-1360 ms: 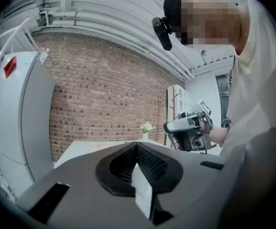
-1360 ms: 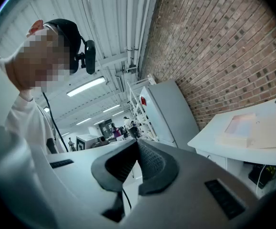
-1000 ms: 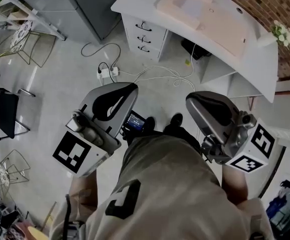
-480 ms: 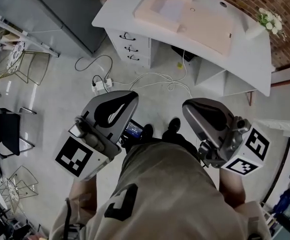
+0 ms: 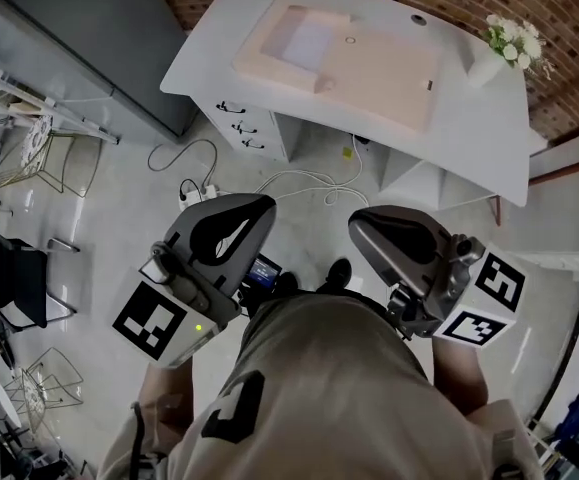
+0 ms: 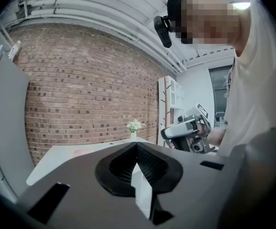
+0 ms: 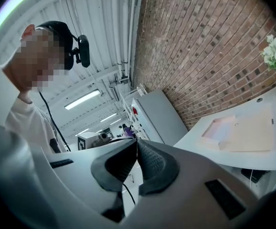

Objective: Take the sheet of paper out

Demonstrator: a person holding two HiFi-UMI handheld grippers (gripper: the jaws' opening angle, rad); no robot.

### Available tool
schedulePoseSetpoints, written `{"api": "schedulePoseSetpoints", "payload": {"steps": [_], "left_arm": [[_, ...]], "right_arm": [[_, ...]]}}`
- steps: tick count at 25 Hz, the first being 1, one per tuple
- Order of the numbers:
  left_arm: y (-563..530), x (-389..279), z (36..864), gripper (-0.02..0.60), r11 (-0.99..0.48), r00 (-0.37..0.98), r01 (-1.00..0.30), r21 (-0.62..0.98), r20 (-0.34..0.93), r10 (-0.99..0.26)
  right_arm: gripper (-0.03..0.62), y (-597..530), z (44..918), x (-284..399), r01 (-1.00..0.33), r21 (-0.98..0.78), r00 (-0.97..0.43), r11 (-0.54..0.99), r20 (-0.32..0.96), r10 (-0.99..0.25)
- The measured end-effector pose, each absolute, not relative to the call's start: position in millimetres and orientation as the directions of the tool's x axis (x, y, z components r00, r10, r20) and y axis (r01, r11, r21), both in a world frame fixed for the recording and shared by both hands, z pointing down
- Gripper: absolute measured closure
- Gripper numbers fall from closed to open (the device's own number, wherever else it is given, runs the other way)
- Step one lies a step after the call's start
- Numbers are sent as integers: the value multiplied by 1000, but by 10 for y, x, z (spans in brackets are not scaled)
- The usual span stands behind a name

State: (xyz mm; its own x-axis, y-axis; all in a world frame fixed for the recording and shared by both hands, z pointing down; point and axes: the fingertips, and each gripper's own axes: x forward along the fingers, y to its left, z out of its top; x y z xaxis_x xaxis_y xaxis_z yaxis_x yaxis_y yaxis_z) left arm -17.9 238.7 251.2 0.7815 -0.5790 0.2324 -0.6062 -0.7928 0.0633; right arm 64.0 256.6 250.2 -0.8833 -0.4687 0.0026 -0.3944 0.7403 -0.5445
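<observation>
Surface (image 5: pixel 489 118) at top carries the sheet of paper (image 5: pixel 314 40); left tongs (image 6: pixel 137 144) and right tongs (image 7: pixel 137 141) are pressed together, empty, because nothing is within reach.

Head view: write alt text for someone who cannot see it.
A person holds the left gripper and right gripper side by side, short of a white desk. A beige folder and flower vase sit on it.

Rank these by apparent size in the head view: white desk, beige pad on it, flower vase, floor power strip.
1. white desk
2. beige pad
3. flower vase
4. power strip: smallest here, but it lies on the floor, farther from the camera, so its true size is unsure.
</observation>
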Motion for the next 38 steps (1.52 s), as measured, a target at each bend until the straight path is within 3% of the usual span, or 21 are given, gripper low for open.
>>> {"api": "schedulePoseSetpoints", "payload": {"steps": [10, 22, 38], "left_arm": [[2340, 597, 2473, 568, -800, 764, -599, -23, 282, -580], [2119, 927, 2369, 568, -805, 731, -585, -96, 367, -575], [1556, 137, 2700, 568, -756, 716, -654, 12, 333, -614]], "right_arm": [[569, 2380, 2440, 1408, -300, -634, -875, 712, -113, -470], [569, 2204, 2383, 1677, -197, -685, -875, 701, -200, -441], [569, 1689, 2771, 1009, -263, -741, -915, 618, -13, -404]]}}
